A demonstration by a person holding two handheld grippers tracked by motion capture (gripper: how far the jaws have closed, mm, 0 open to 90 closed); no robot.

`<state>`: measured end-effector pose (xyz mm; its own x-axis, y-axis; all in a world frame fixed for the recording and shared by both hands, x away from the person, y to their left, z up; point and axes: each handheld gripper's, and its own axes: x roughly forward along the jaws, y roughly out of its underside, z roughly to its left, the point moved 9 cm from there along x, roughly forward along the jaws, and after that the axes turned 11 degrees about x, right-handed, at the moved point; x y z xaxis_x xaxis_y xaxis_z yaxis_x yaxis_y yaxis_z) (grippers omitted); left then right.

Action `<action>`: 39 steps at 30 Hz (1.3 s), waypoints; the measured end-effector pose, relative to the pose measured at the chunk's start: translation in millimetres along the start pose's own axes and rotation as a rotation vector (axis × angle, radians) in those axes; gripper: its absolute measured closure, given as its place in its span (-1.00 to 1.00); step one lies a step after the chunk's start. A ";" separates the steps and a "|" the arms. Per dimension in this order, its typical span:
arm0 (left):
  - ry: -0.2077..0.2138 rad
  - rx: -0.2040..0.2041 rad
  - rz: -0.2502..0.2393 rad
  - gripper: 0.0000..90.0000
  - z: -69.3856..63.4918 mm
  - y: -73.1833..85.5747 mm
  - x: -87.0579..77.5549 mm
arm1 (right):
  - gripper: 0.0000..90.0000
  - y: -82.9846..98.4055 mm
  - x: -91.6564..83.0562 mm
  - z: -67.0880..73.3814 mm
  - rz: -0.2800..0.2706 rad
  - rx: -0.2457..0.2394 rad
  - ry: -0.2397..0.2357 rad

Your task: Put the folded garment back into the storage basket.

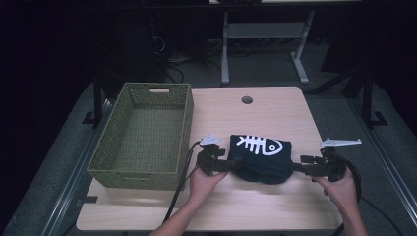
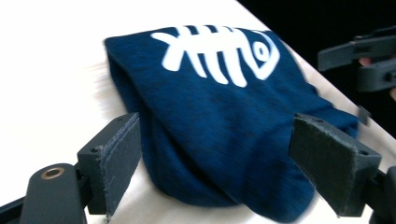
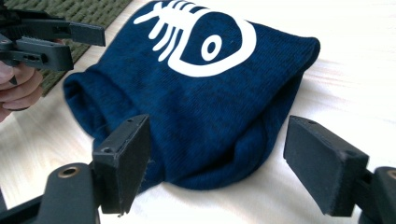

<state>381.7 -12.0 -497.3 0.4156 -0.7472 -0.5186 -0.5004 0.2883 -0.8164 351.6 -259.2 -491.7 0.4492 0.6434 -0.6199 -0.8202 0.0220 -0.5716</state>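
Note:
A folded navy cloth (image 1: pixel 260 157) with a white fish-skeleton print lies on the light wooden table (image 1: pixel 246 211), near its front middle. My left gripper (image 1: pixel 235 166) comes at the cloth's near left corner, jaws open on either side of the fabric (image 2: pixel 224 140). My right gripper (image 1: pixel 294 168) faces the near right corner and is open too, with the cloth (image 3: pixel 205 107) between its spread jaws. Neither pair of pads (image 2: pixel 116 158) (image 3: pixel 126 158) presses the fabric. A hand holds each gripper from below.
An empty green woven basket (image 1: pixel 142 132) stands on the table's left side, close to my left gripper. A round cable hole (image 1: pixel 247 100) sits near the table's far edge. A black cable (image 1: pixel 179 187) trails from the left gripper toward the front edge.

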 end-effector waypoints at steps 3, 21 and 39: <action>0.001 -0.029 0.020 -0.58 5.1 0.7 9.5 | -0.49 -9.3 12.5 -6.9 0.020 0.024 0.011; -0.006 -0.106 0.089 -0.31 17.5 10.4 34.7 | -0.28 -10.9 49.7 -23.1 0.096 0.079 0.074; 0.042 -0.126 0.069 0.46 9.3 13.1 32.6 | 0.56 -5.3 51.0 -12.0 0.107 0.110 0.035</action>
<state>395.8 -27.0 -527.2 0.3459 -0.7535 -0.5591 -0.6195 0.2642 -0.7392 383.0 -235.6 -526.8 0.3675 0.6193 -0.6938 -0.8971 0.0393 -0.4401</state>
